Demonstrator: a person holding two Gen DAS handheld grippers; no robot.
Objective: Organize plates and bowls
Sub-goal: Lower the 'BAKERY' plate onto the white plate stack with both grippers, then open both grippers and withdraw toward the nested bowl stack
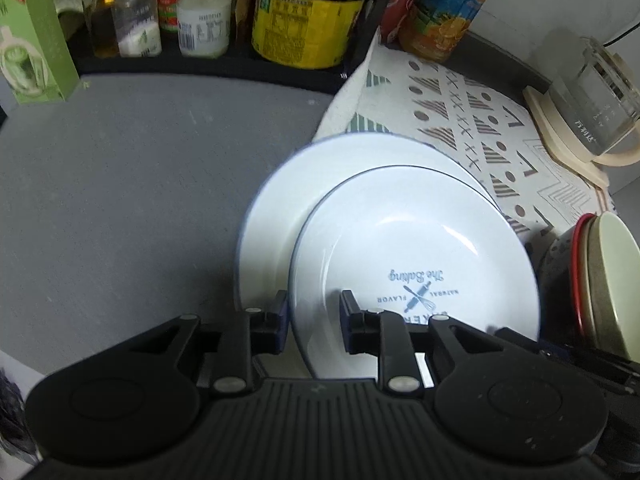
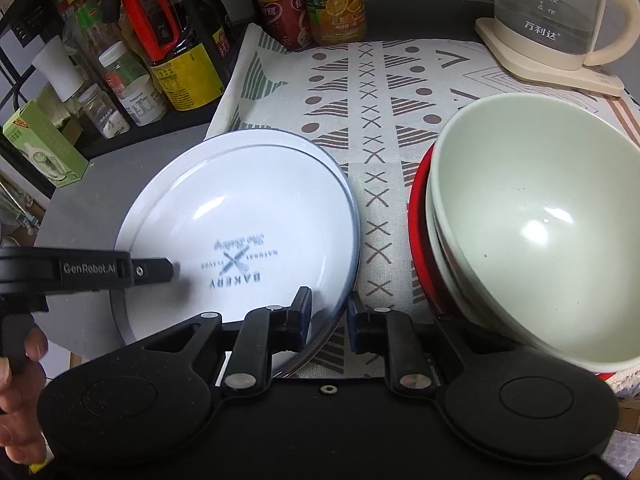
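Observation:
Two white plates with blue rims are stacked. The upper plate (image 1: 416, 248), printed with a bakery logo, rests on the lower plate (image 1: 280, 208). My left gripper (image 1: 313, 318) has its jaws on either side of the upper plate's near rim, gripping it. In the right wrist view the upper plate (image 2: 248, 224) lies left of centre, with the left gripper (image 2: 170, 268) reaching in from the left. My right gripper (image 2: 330, 320) straddles the plates' right rim; its jaws stand apart. A pale green bowl (image 2: 536, 216) is nested in a white bowl and a red bowl (image 2: 420, 240) at right.
A patterned cloth (image 2: 376, 112) covers the right of the grey counter (image 1: 120, 184). A glass kettle (image 2: 560, 12) on a cream base stands at back right. Bottles, jars and cans (image 1: 304, 12) line the back shelf. A green box (image 1: 36, 36) stands at back left.

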